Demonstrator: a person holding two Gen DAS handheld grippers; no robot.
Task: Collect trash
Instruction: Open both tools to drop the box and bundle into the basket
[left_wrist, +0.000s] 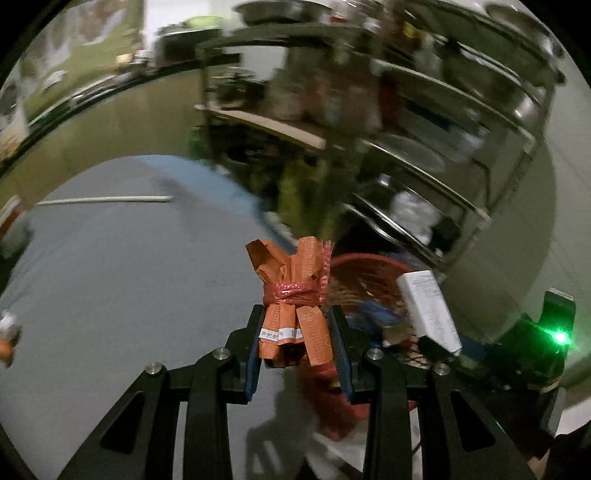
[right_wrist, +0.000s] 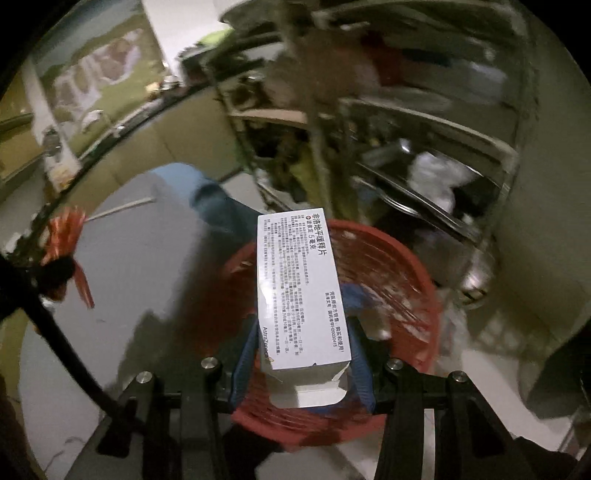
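Note:
My left gripper (left_wrist: 295, 317) is shut on a bundle of orange wrappers (left_wrist: 293, 310) tied with a red band, held above the grey table near its right edge. My right gripper (right_wrist: 303, 332) is shut on a white medicine box (right_wrist: 301, 295) with printed text, held over a red mesh trash basket (right_wrist: 406, 280). The basket (left_wrist: 369, 269) and the box (left_wrist: 428, 310) also show in the left wrist view, to the right of the bundle. The bundle shows blurred at the far left of the right wrist view (right_wrist: 68, 240).
A grey table (left_wrist: 129, 295) with a blue edge holds a white stick (left_wrist: 107, 200). A metal rack (left_wrist: 443, 147) of pans and dishes stands behind the basket. A small orange and white object (left_wrist: 7, 336) lies at the table's left edge. The floor is white tile.

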